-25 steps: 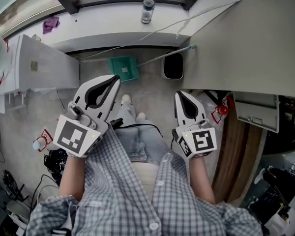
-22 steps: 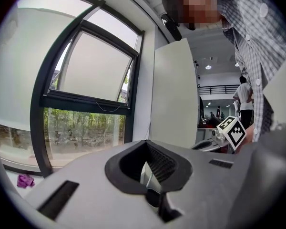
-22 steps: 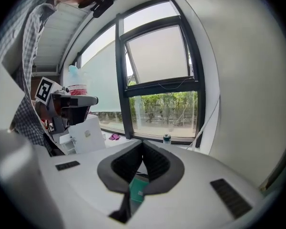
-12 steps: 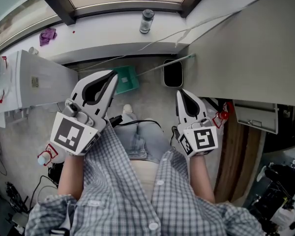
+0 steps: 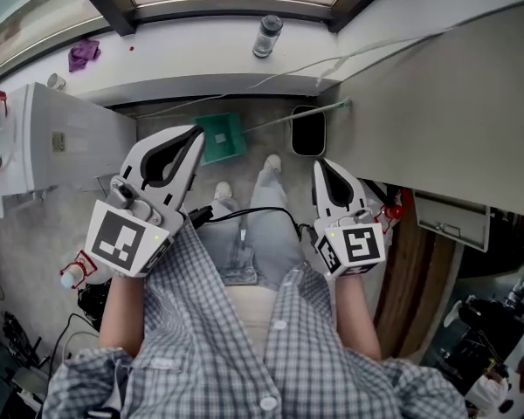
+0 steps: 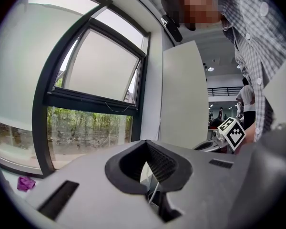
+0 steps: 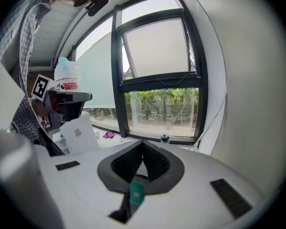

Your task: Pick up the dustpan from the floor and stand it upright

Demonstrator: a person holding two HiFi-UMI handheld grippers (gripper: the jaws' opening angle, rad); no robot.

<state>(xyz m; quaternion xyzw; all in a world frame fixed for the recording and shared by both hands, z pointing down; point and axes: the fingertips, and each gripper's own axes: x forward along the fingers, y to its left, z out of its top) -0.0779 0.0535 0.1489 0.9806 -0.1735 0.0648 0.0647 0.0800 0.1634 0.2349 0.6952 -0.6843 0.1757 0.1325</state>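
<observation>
Lying on grey floor (image 5: 44, 221), teal-green dustpan (image 5: 225, 138) with long thin handle (image 5: 297, 115).

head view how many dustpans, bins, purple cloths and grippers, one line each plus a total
dustpan: 1
bin: 1
cloth: 1
grippers: 2, left gripper and right gripper
total: 5

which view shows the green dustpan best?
Head view: the dustpan lies on the floor below the windowsill, its left edge behind the left tongs. Right gripper view shows only a green sliver, likely it, between the right tongs; left gripper view shows none.
</observation>
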